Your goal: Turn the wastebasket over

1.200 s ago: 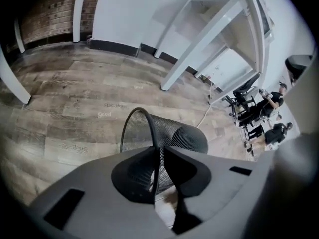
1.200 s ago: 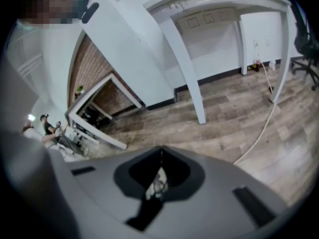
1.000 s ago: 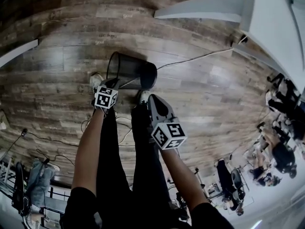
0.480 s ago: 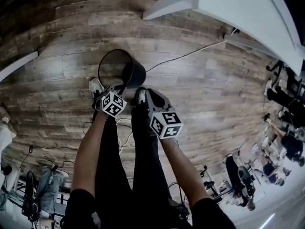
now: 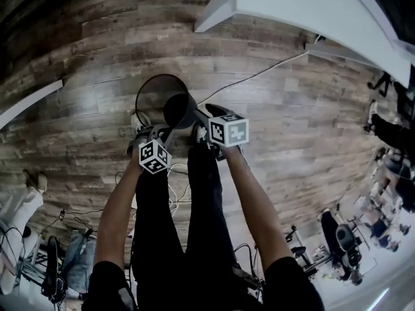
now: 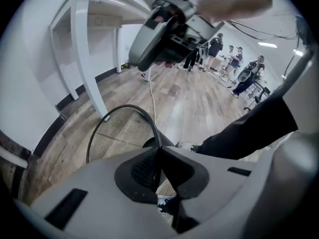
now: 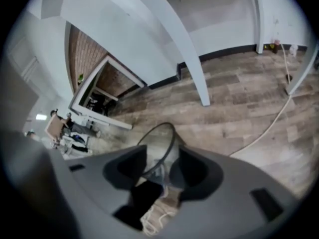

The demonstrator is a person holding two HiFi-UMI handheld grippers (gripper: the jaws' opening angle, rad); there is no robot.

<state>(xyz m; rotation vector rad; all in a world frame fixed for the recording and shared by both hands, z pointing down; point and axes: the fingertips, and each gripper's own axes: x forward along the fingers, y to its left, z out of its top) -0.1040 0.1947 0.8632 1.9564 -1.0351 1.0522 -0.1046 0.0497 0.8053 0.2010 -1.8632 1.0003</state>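
Observation:
The black mesh wastebasket (image 5: 159,99) hangs tilted above the wood floor, its mouth turned up toward me and its base (image 5: 180,109) toward my legs. My left gripper (image 5: 162,133) is shut on the basket's rim (image 6: 149,128), which runs straight into the closed jaws of the left gripper (image 6: 159,156). The jaws of my right gripper (image 5: 198,116) have just been opening. They stand wide at the basket's base side, with the rim and mesh wall (image 7: 160,141) in the gap of the right gripper (image 7: 160,166). I cannot tell whether a pad touches it.
White table legs (image 5: 220,11) stand just beyond the basket, and a cable (image 5: 259,73) trails over the floor to the right. My shoes (image 5: 137,120) are directly under the basket. People and equipment (image 5: 389,148) are at the far right.
The basket has been lifted from lying on its side and rolled so its mouth faces up. The left gripper rose with it. The right gripper moved in to the basket and opened.

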